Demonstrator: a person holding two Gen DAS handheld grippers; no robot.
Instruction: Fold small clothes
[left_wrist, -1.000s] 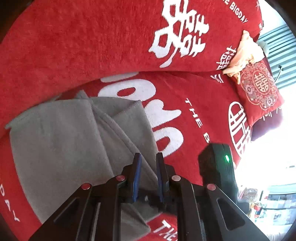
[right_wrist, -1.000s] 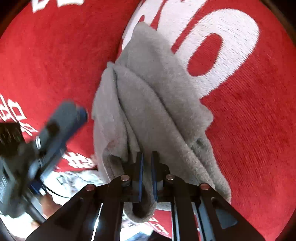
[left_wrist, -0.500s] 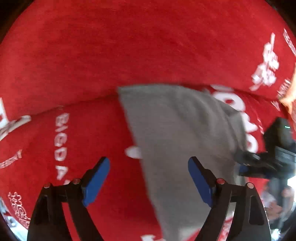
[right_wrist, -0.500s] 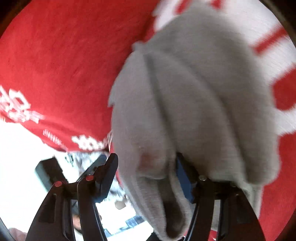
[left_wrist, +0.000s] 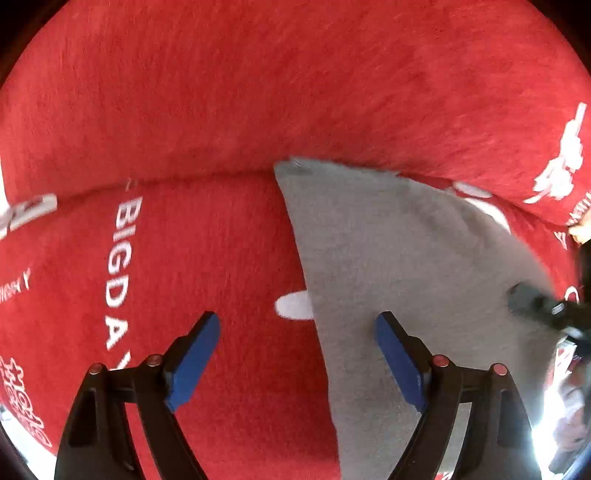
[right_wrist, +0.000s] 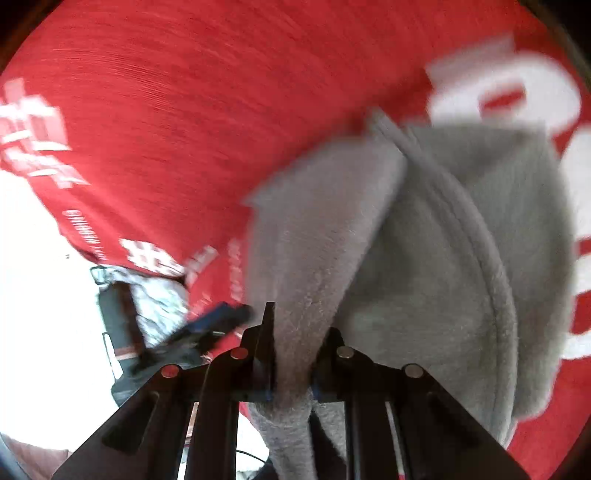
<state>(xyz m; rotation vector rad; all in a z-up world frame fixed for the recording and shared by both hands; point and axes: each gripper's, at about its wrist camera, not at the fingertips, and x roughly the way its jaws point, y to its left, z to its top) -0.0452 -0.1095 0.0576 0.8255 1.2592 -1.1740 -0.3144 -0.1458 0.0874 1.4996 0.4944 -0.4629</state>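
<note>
The grey fleece garment (left_wrist: 399, 258) lies on the red printed blanket (left_wrist: 207, 266), partly folded, and this looks like a regrip between folds. The right gripper (right_wrist: 291, 354) has just been closing and now pinches a bunched grey edge between its jaws. The left gripper (left_wrist: 297, 354) hangs spread wide above the garment's long left edge, one blue pad (left_wrist: 397, 360) over cloth, the other over blanket, holding nothing. Next it likely needs to drop and nip that edge. Bare blanket to the left gives room.

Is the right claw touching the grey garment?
Touching. In the right wrist view the right claw has just closed its jaws on a bunched fold of the grey garment, pads pressing it.
</note>
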